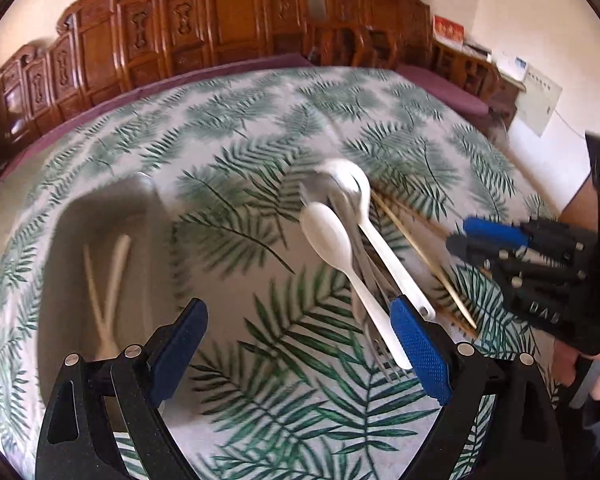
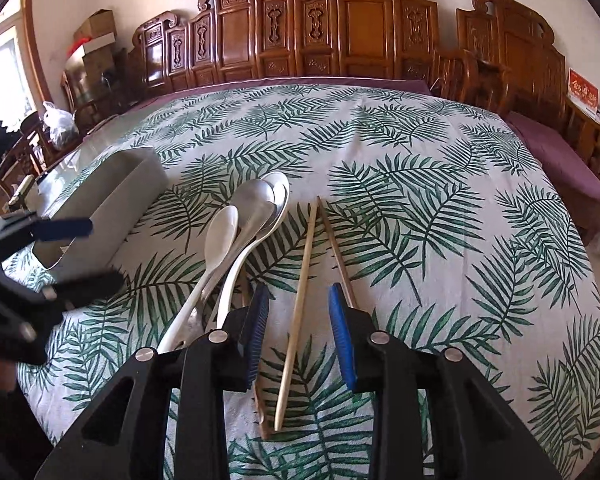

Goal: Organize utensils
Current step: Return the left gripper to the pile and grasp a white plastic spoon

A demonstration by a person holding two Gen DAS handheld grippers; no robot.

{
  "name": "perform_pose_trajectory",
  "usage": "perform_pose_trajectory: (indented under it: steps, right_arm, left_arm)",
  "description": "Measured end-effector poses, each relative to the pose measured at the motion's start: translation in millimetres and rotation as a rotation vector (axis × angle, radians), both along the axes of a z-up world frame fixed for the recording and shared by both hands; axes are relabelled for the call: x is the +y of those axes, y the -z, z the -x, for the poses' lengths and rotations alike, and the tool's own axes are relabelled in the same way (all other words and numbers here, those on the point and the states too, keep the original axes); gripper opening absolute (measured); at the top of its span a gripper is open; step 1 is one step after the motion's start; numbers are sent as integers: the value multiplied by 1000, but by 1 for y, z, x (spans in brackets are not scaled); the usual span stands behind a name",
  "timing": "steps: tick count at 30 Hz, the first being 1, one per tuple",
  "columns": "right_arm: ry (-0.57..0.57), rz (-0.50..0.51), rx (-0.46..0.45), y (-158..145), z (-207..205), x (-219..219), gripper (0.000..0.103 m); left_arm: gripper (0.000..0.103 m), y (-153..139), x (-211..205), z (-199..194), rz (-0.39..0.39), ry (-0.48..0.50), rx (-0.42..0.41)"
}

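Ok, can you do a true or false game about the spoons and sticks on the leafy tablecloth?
1. The right gripper has its blue-padded jaws open around a pale wooden chopstick lying on the green leaf-print tablecloth. True.
2. The grey rectangular holder box is empty. False: the left wrist view shows pale utensils already inside it.
3. The left gripper is clamped on a white plastic spoon. False: its jaws are wide open, holding nothing.
4. The spoons lie in a pile, white ones beside a shiny metal spoon. True.
5. The chopsticks stand upright in a cup. False: they lie flat on the cloth.
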State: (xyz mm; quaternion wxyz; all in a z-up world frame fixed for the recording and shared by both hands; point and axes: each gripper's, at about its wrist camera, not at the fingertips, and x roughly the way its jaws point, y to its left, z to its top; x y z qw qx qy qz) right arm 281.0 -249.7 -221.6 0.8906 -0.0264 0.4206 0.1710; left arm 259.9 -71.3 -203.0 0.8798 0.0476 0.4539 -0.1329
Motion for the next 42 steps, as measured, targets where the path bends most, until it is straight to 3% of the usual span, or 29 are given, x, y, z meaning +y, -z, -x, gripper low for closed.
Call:
perform_pose_trajectory:
  steps: [10,14,17,21,25,29,31,38,42]
  right_arm:
    - [3,-10,7,1,-2,-1,33]
    - [-5,-8,9,3,-2,1,33]
    - [-9,-9,8,3,-2,2,33]
    - [-5,-13,7,2,-3,1,33]
    - [-5,-11,8,3,-3,1,34]
    - [-10,-10,8,3,-2,2,34]
    - [-13,-10,9,4,-3,3,34]
    - [-26,3,8,5,-2,10,34]
    - [-26,3,6,5,-2,12,34]
  left_arm:
    - [89,29,-22,-7,70,42,110]
    - [89,38,-27,-7,54,49,129]
    - [81,42,-20,-10,104,33,162]
    - [70,43,-16,-10,113,30,166]
    - [53,42,-11,-10,144,27,177]
    - [43,42,-6,-11,170,17,185]
    - [32,42,-4,-12,169,5,184]
    - [28,43,-3,-18,159,-6,173]
    - [28,43,-12,-22,88,-7,136]
